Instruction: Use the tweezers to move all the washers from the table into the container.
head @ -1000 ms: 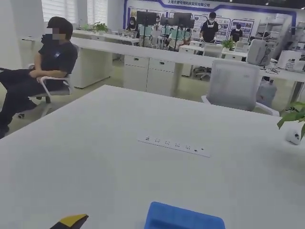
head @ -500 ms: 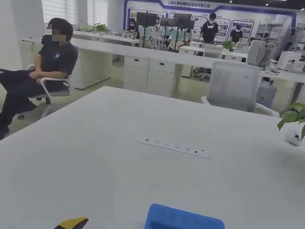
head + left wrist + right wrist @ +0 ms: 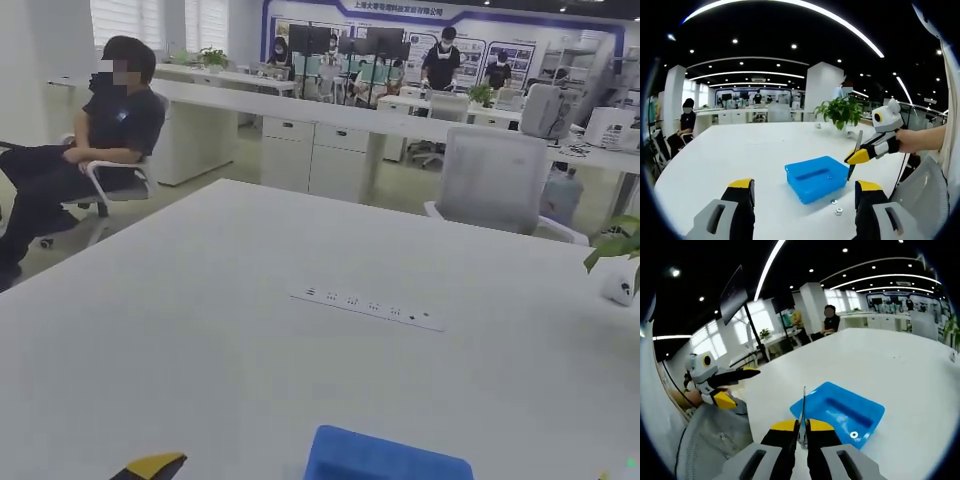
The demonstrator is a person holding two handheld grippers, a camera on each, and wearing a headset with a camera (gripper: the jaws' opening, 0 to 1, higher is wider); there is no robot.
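Washers: I see two small silver metal ring washers [image 3: 833, 202] lying close together on the table, just beside the near corner of the container. One more washer [image 3: 854, 434] lies inside the container, on its floor near a corner.
Container: a shallow, rectangular blue plastic container [image 3: 816, 177] sits flat on the table. In the head view only its far edge pokes up at the bottom of the picture.
Tweezers: slim silver metal tweezers [image 3: 858, 139] point down toward the right-hand corner of the container. I cannot tell whether the tips touch anything, or whether they carry a washer.
Right gripper: the right gripper [image 3: 802, 427], grey with black fingers and yellow tips, has its jaws pressed together on the tweezers, which stick out straight ahead of them. A bare hand [image 3: 910, 141] holds it over the right side of the container.
Left gripper: the left gripper [image 3: 805, 186] has its jaws spread wide with nothing between them, and it faces the container from the near side.
Gripper tip: in the head view a yellow-and-black tip [image 3: 150, 466] of a gripper shows at the bottom edge, left of the container. I cannot tell which side it belongs to.
Table: a wide white table [image 3: 200, 330] carries a white power strip [image 3: 367, 307] set flush in its middle.
Surroundings: a person in dark clothes [image 3: 110, 130] sits in a chair beyond the table's left corner. A white mesh office chair [image 3: 492, 180] stands at the far side, and a green potted plant [image 3: 840, 111] stands on the table.
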